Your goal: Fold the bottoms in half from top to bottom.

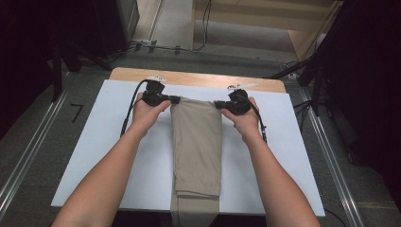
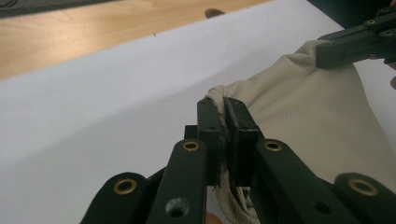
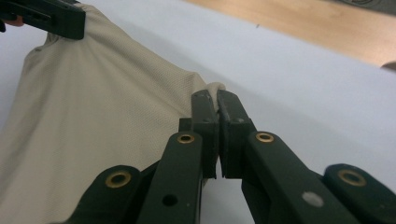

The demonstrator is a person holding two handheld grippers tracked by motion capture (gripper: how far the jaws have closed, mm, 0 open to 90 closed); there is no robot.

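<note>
- Dim room with a grey floor; a wooden table (image 1: pixel 198 78) is carrying a white sheet (image 1: pixel 94 156) that is covering most of its top.
- A beige garment (image 1: pixel 196 142), folded into a long narrow strip, is lying down the middle of the sheet, its long axis running from the far edge toward the person, its near end hanging over the front edge.
- The left gripper (image 1: pixel 176 100) is pinching the far left corner of the garment; its jaws are standing nearly together with bunched cloth pressed between the pads (image 2: pixel 219 130).
- The right gripper (image 1: pixel 218 104) is doing the same at the far right corner, cloth caught between its pads (image 3: pixel 216 116).
- Both hands are sitting level with each other at the far end, neither nearer the cloth.
- The rest of the garment is lying on the person's side of both grippers, so a fold would probably be carrying the far edge along the long axis toward the near end.
</note>
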